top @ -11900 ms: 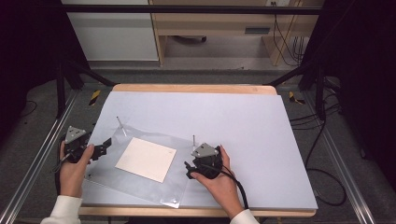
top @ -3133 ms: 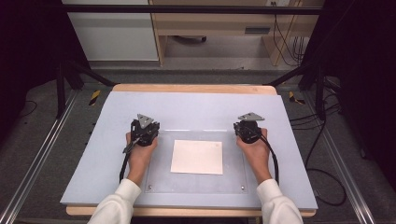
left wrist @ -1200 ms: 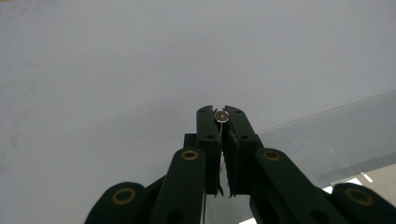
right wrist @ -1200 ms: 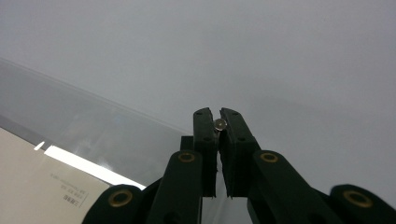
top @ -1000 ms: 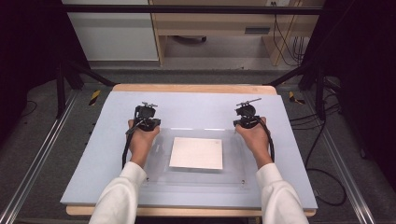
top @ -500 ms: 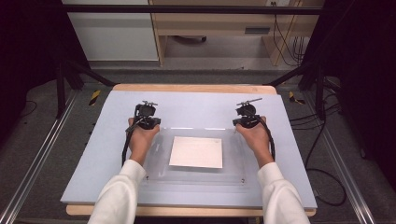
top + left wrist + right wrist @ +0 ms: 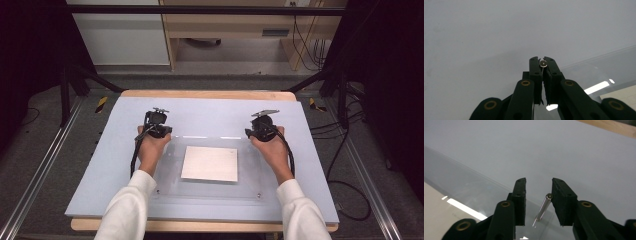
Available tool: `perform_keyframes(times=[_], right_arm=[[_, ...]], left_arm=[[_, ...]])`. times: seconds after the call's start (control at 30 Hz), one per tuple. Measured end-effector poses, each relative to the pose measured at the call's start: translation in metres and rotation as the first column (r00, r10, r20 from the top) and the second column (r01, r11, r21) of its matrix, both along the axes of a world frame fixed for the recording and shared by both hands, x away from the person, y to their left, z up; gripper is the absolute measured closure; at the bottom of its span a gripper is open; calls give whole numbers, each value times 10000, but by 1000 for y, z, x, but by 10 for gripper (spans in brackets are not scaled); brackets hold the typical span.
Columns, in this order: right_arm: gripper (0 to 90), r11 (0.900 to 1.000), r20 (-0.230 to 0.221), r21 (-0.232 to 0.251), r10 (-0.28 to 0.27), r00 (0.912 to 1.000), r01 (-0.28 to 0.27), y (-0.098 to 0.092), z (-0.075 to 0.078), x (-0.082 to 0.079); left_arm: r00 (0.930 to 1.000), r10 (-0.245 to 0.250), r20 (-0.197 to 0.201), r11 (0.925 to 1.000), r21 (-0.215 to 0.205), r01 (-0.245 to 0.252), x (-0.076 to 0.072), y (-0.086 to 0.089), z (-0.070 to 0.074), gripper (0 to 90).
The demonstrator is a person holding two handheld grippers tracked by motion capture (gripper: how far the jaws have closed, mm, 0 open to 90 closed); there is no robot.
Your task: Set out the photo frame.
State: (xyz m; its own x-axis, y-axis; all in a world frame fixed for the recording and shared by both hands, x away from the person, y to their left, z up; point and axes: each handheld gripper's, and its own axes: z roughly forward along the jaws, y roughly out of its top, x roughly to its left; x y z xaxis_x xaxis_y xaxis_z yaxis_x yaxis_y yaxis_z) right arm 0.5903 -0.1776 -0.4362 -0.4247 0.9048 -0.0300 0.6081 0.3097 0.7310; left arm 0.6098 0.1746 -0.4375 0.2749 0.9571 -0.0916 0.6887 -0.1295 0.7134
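A clear plastic sheet (image 7: 210, 192) lies square on the blue-grey mat, with a white paper (image 7: 210, 163) at its middle. My left gripper (image 7: 159, 132) points down at the sheet's far left corner; in the left gripper view it (image 7: 543, 61) is shut on the head of a small metal pin (image 7: 543, 63). My right gripper (image 7: 260, 134) stands at the far right corner. Its jaws (image 7: 538, 182) have just been opening and stand apart, with a second metal pin (image 7: 543, 207) upright between them, its head leaning against the right-hand pad (image 7: 559, 195).
Small fasteners sit in the sheet's near corners (image 7: 159, 190) (image 7: 259, 195). The mat (image 7: 215, 112) lies on a wooden table (image 7: 210, 94) with metal rails (image 7: 40, 175) along both sides. Cables (image 7: 350, 165) hang off the right. Cabinets stand beyond the table.
Since the oldest frame the sheet and paper went from skewed at front left to square at centre, and both hands moved to its far corners. Over the last second the hands held still.
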Motion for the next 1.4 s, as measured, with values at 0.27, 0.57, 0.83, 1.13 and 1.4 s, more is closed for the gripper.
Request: perform_keyframes(times=[0.27, 0.57, 0.83, 1.13, 1.4], right_arm=[[439, 9980, 1326, -354, 561, 9896, -518, -17, 7, -63], [241, 9933, 2171, -58, 1137, 9695, -1152, -38, 9, -138], [134, 9723, 2281, -59, 2289, 9463, -2338, -43, 4, -184], [139, 9407, 1871, -1351, 3325, 9244, -3111, -36, -12, -206], [152, 9217, 1562, -1806, 3714, 9152, -3432, -34, -22, -211]], left_arm=[[10000, -77, 16, 9999, 64, 77, 0, 0, 0, 849], [9998, -57, -186, 10000, 65, 58, 4, 0, 1, 849], [9994, -127, -309, 9999, 82, 130, 8, 0, 1, 849], [9989, -164, -440, 9998, 115, 169, 9, 0, 1, 848], [9982, -195, -576, 9997, 132, 203, 12, 0, 1, 847]])
